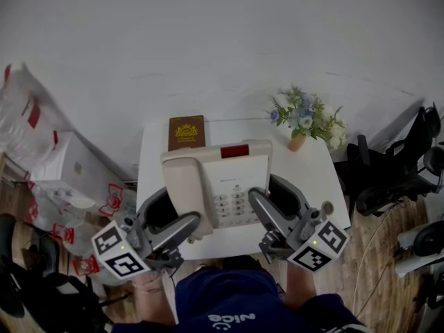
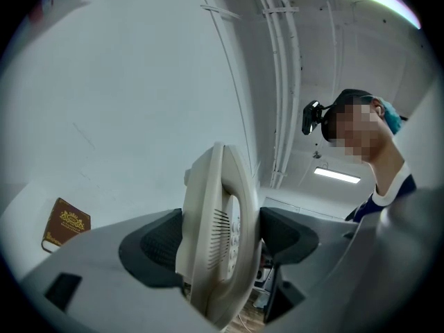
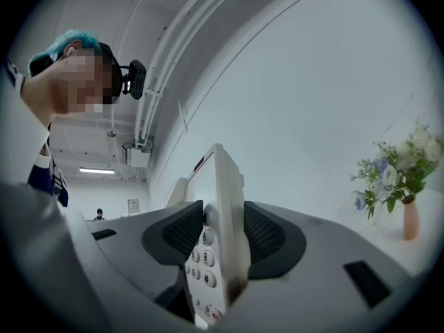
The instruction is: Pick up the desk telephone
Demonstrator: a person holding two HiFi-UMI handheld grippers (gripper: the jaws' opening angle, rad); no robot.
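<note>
left gripper [image 2: 222,245] jaws squeezed tight on both sides of the cream desk telephone [image 2: 211,186], phone seen edge-on, brown booklet [image 2: 66,223] lower left by the white wall, person [image 2: 386,171] wearing a head camera [image 2: 313,118] on the right

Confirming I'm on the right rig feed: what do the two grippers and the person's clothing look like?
Both the left gripper and the right gripper have grey curved bodies with dark, fine-ribbed pads inside the jaws. Each carries a white cube with black square markers and a small green light. The person wears a dark blue top with white lettering.
</note>
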